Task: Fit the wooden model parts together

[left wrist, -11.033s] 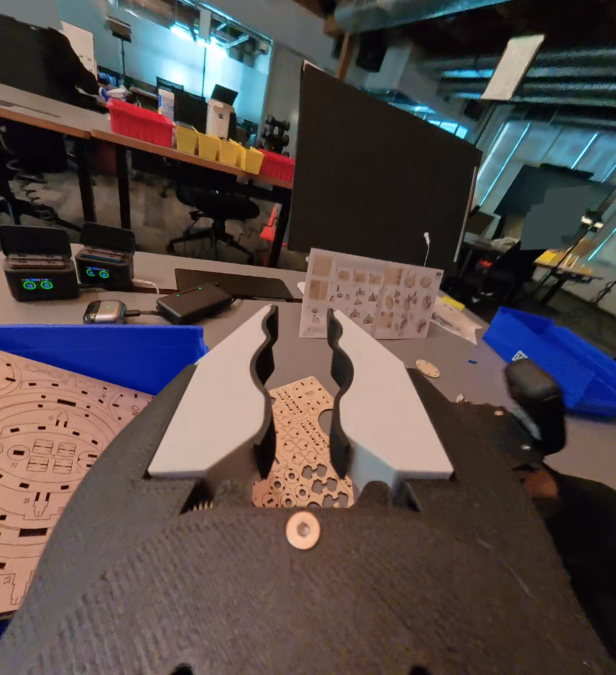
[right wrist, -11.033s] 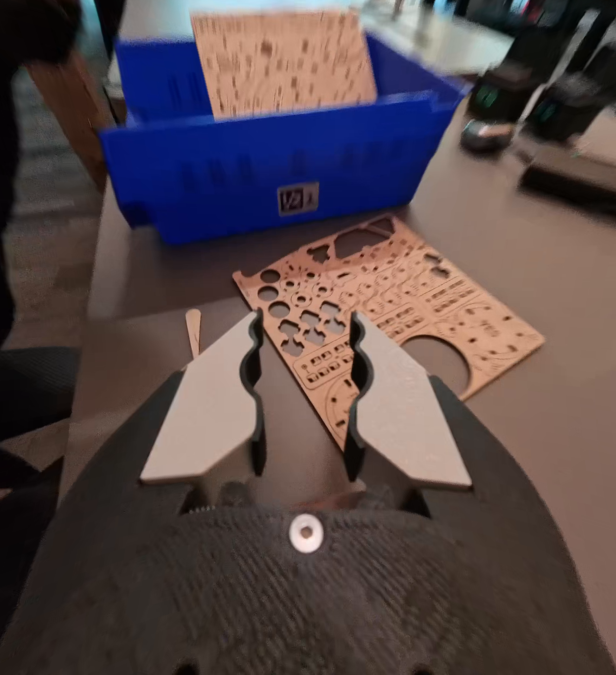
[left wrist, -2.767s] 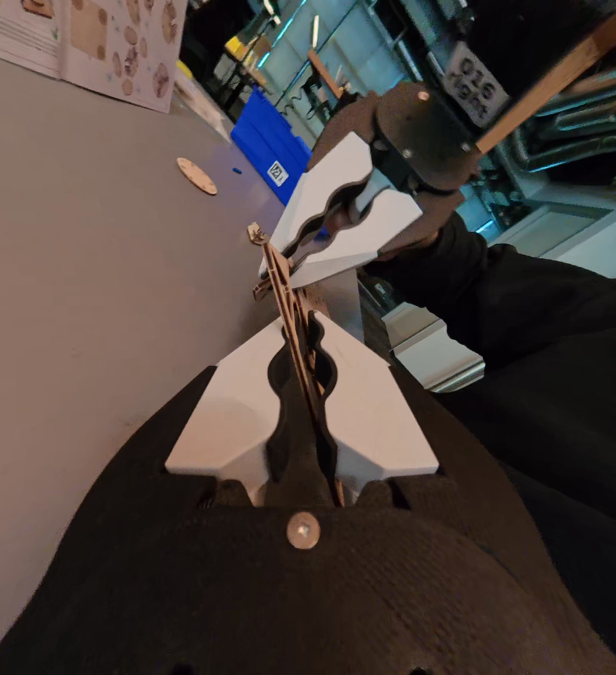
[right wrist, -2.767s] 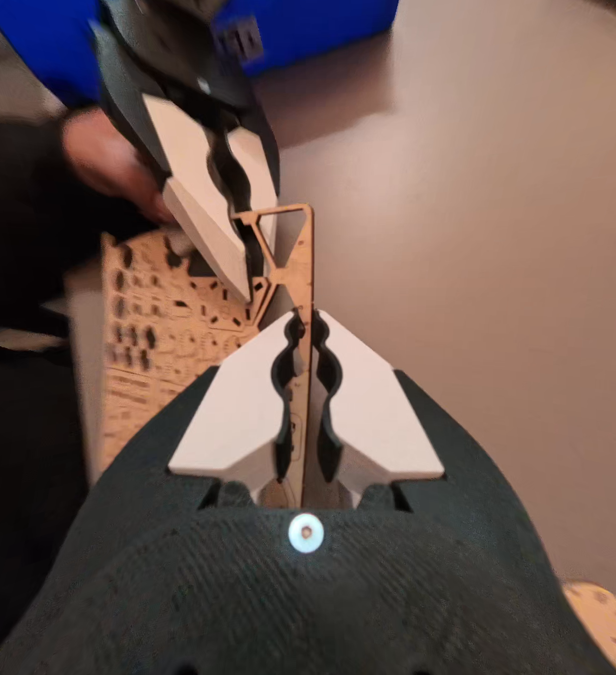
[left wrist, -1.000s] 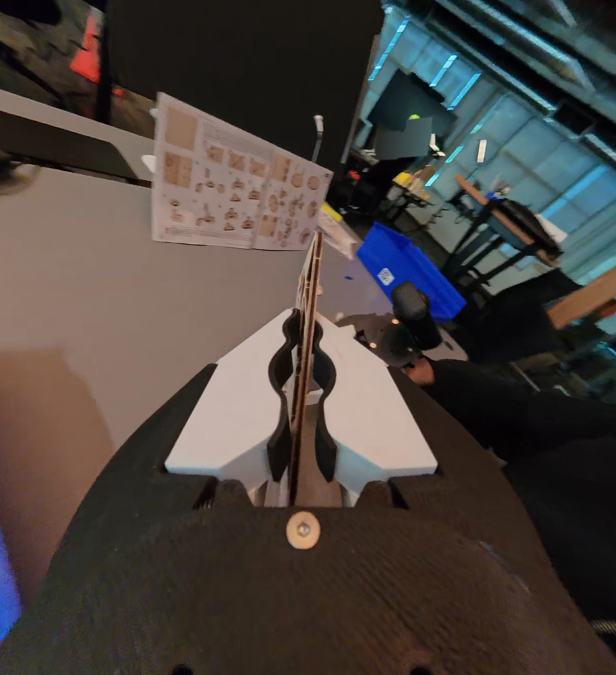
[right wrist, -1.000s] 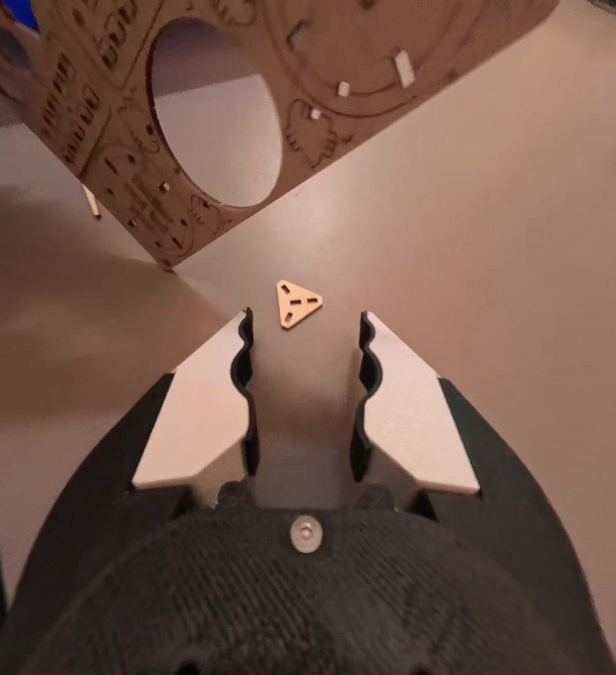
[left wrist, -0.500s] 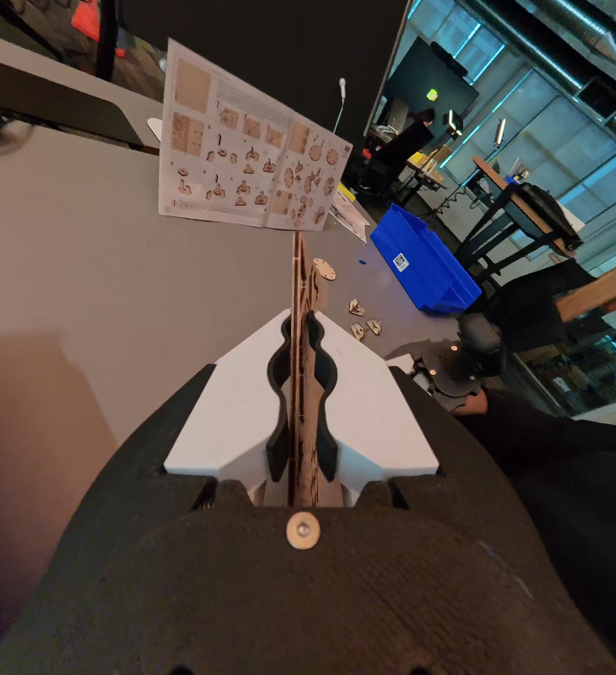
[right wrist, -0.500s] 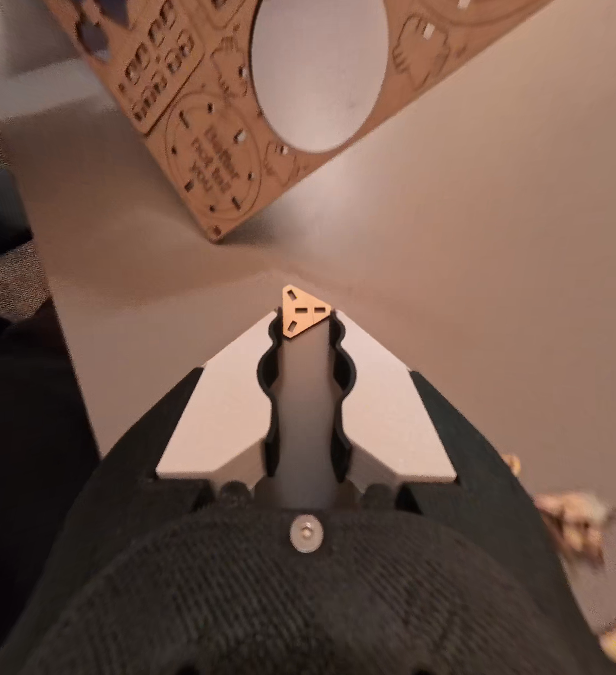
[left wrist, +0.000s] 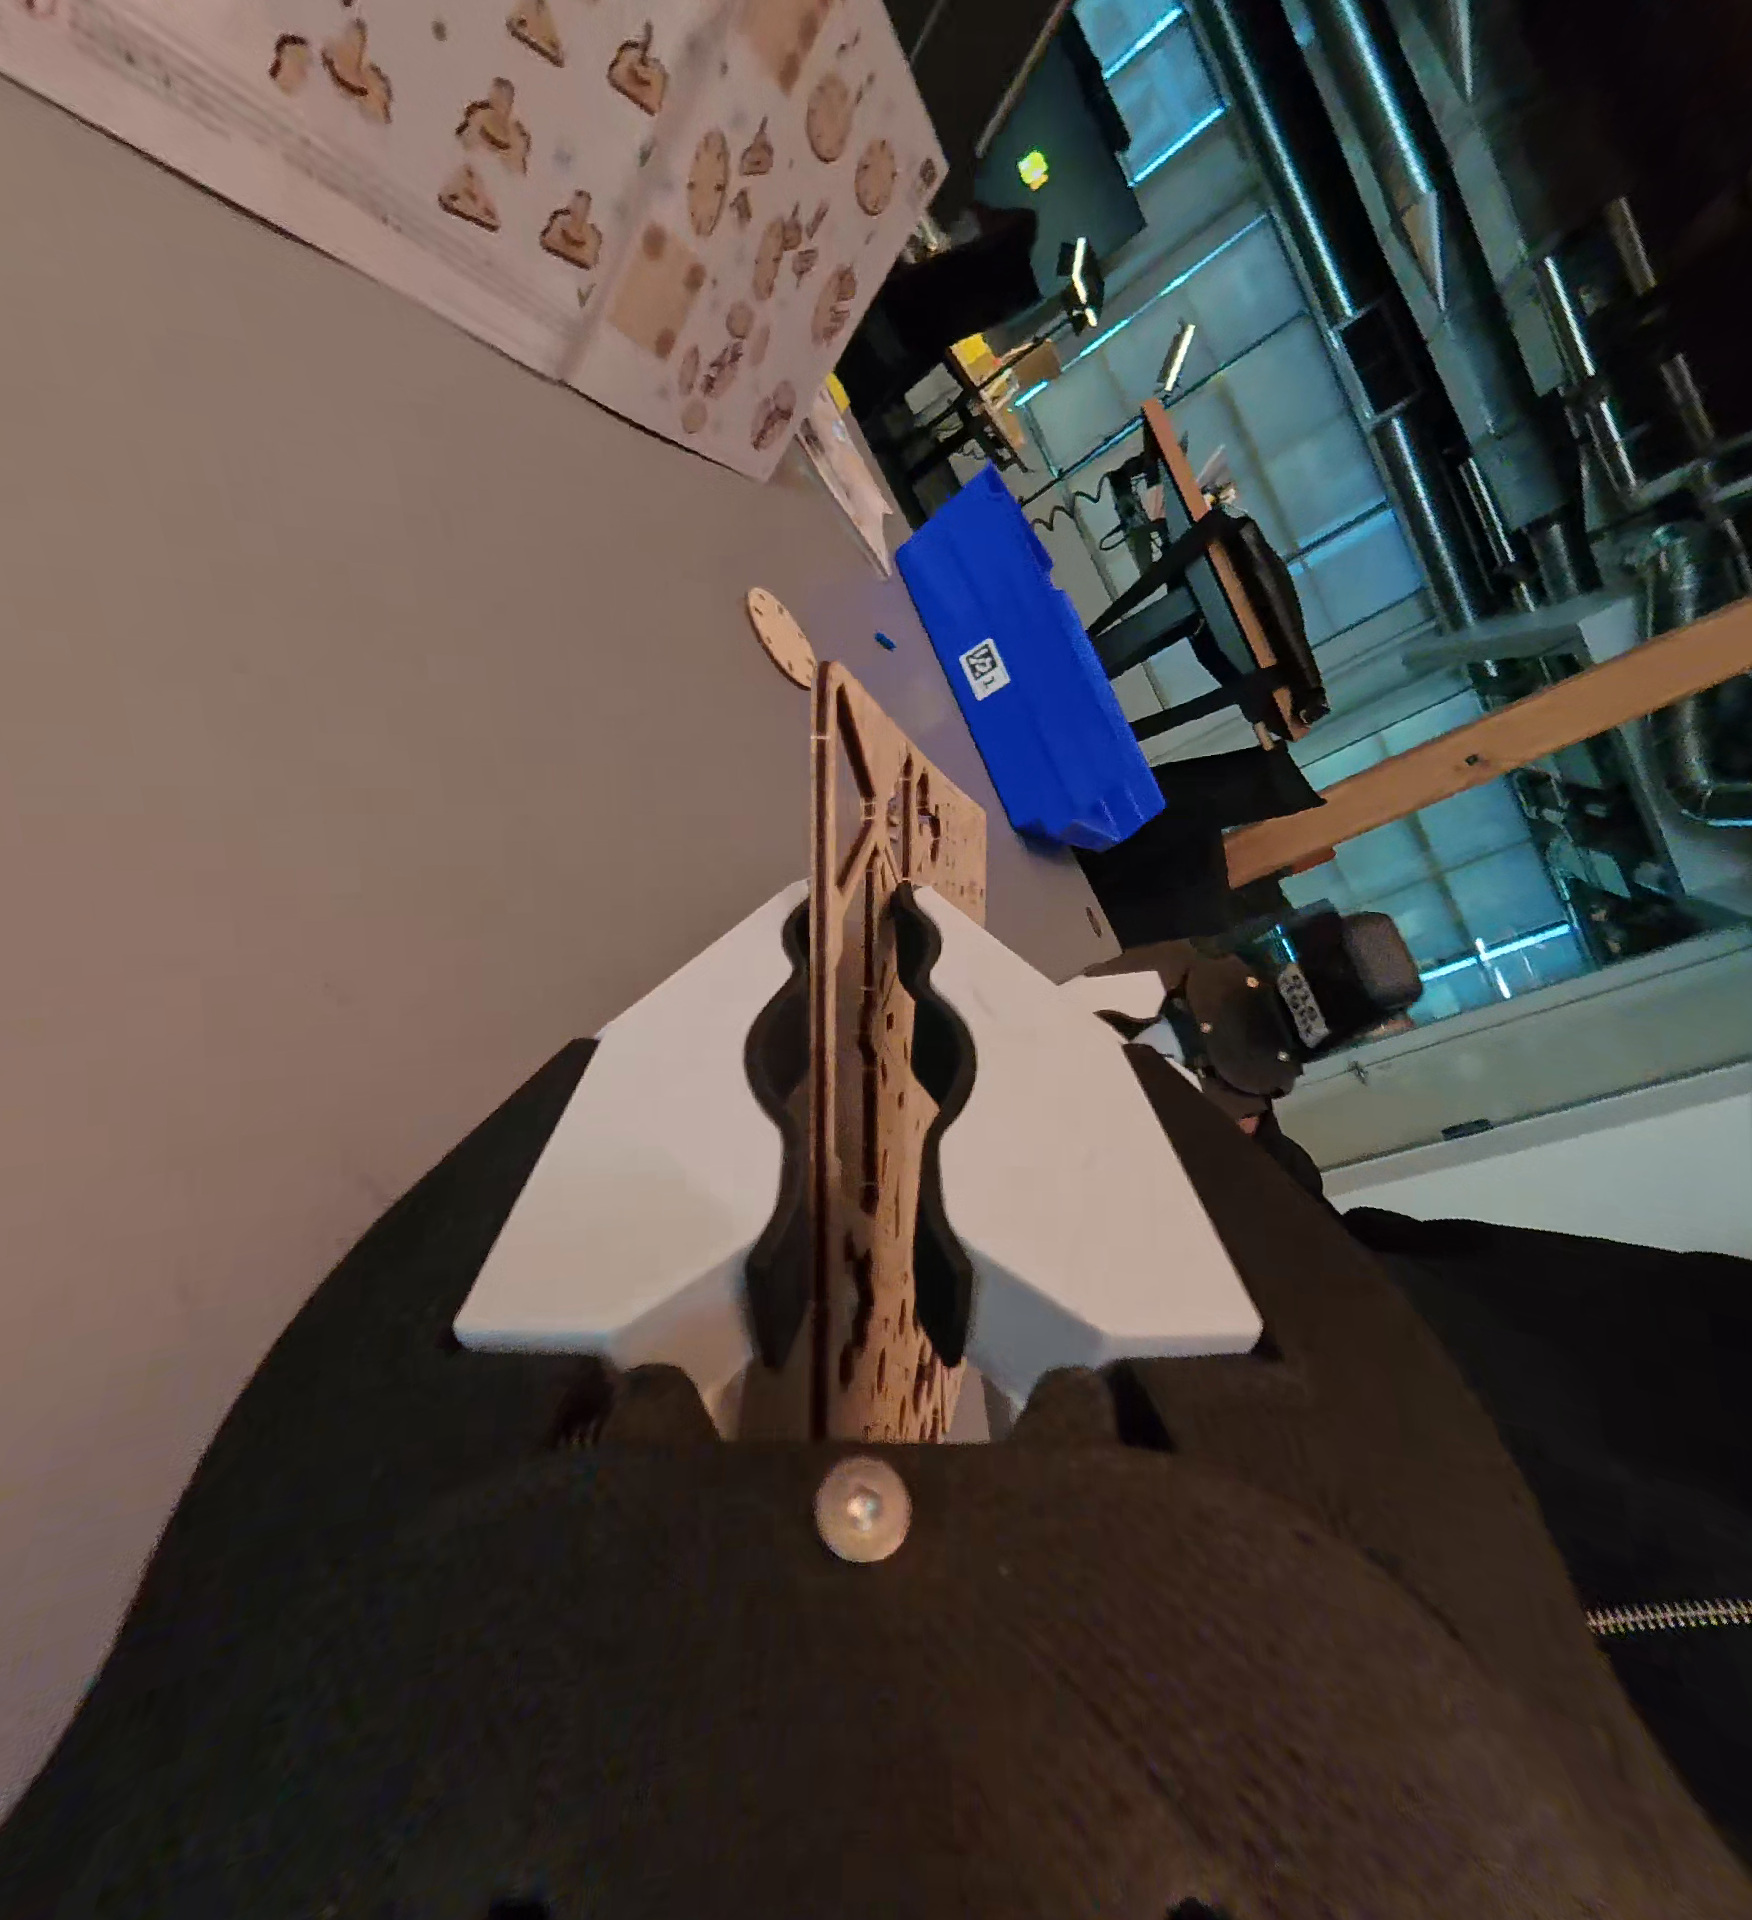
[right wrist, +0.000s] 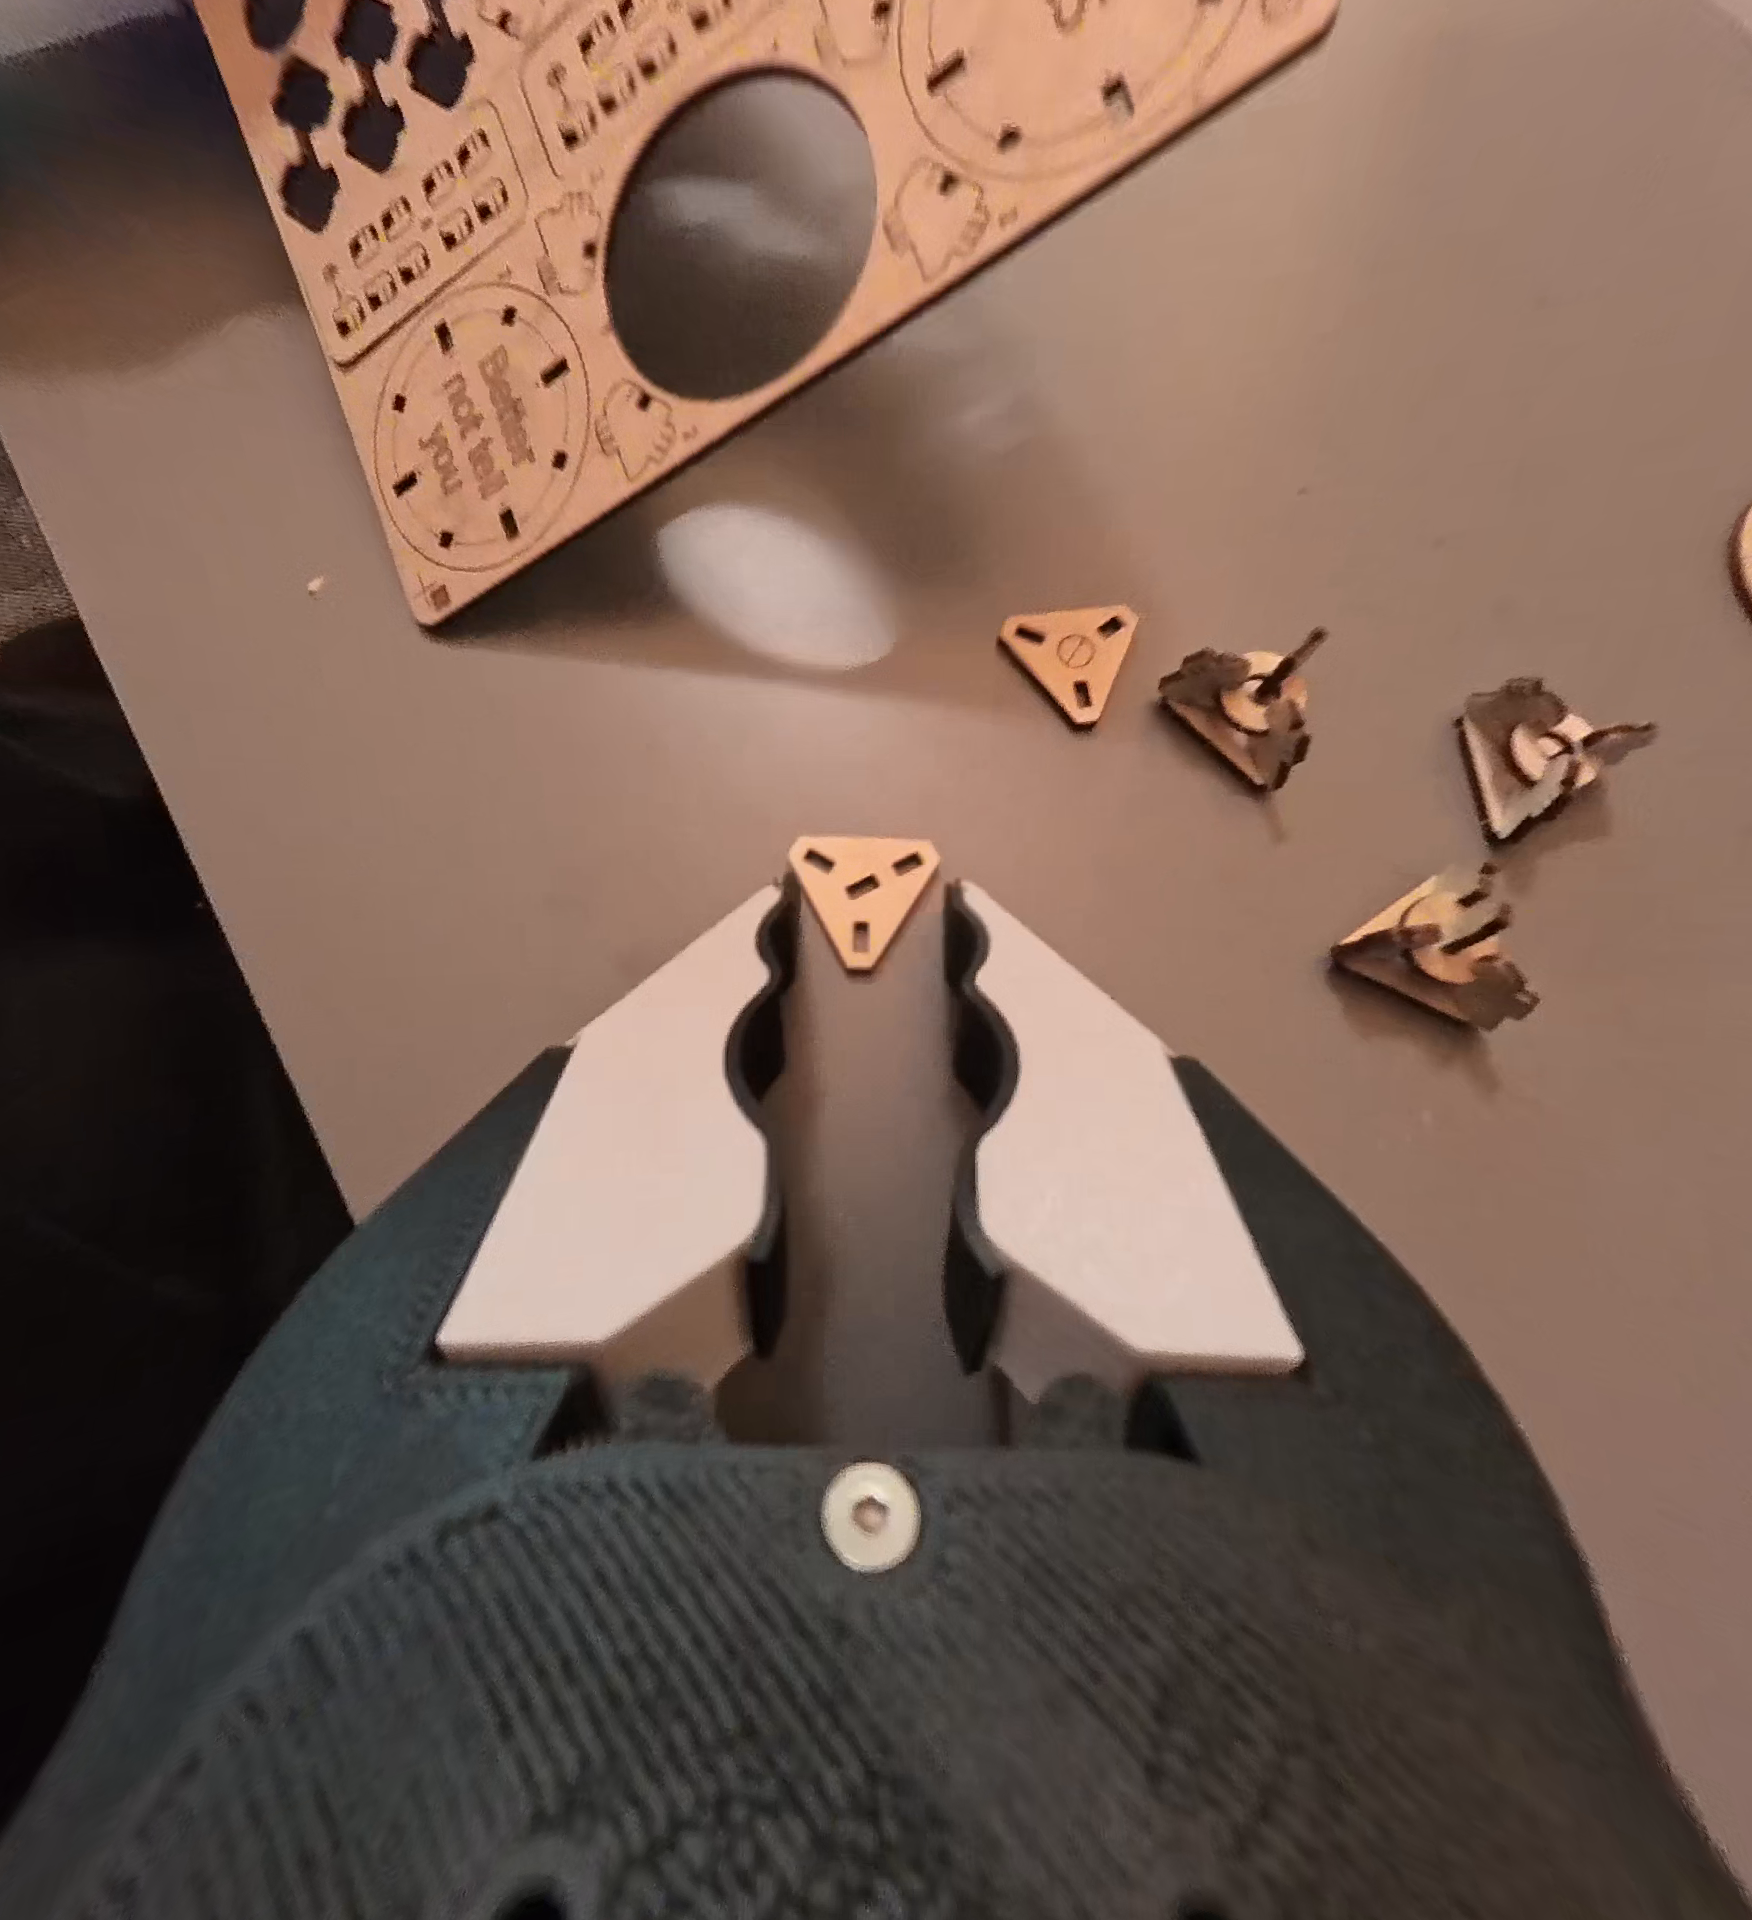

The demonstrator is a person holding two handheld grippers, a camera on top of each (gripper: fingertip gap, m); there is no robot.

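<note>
Triangular wooden piece point(right wrist: 864, 902) between jaws (tips)

Two hand-held grippers, alike: left point(left wrist: 856, 904), right point(right wrist: 861, 894). Black ribbed printed bodies, domed, one silver screw point(left wrist: 861, 1522) at centre. Pale grey wedge fingers point(right wrist: 643, 1122) lined with wavy black pads point(left wrist: 929, 1091). Black sleeve, silver zip point(left wrist: 1703, 1616) at right edge.

Plywood sheet point(left wrist: 856, 1091) edge-on between jaws — gray table point(left wrist: 332, 727)
</note>
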